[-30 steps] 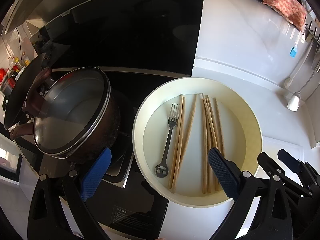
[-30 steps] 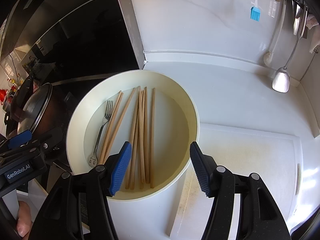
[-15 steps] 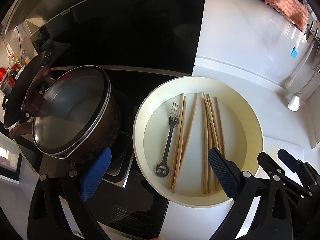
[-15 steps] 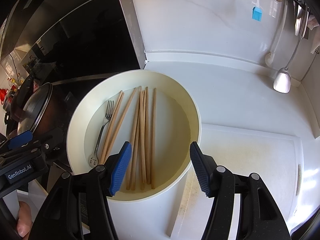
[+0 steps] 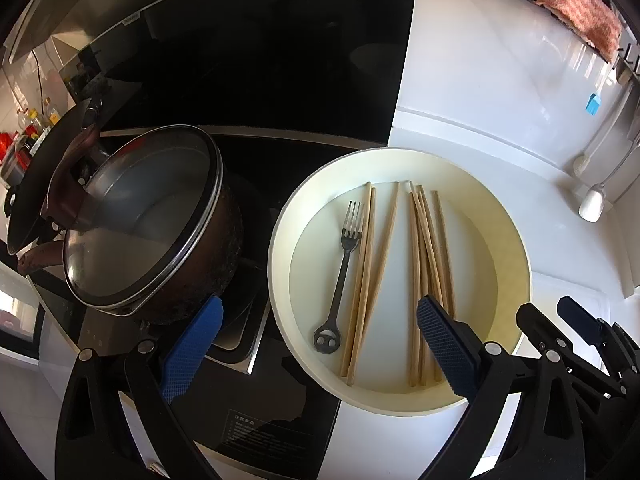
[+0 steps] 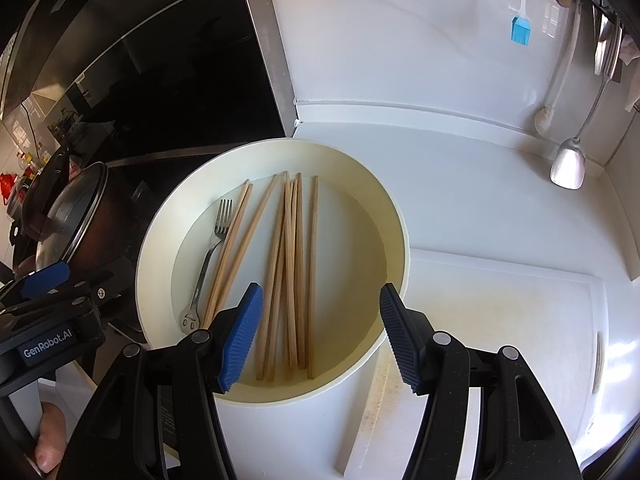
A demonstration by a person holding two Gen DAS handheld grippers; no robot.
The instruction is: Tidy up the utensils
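With both my left gripper (image 5: 318,338) and right gripper (image 6: 320,334) open and empty, the bunched chopsticks (image 6: 294,276) risk scattering if I pinch several.

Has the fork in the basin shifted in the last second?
No. The fork lies left of the chopsticks in the basin, as before.

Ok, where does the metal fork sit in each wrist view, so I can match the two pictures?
Left wrist: the fork lies left of centre in the cream basin, tines toward the back, just left of the wooden chopsticks.
Right wrist: the fork lies at the basin's left side, again left of the chopsticks.
Shared landmark: the blue silicone brush hanging on the white wall.
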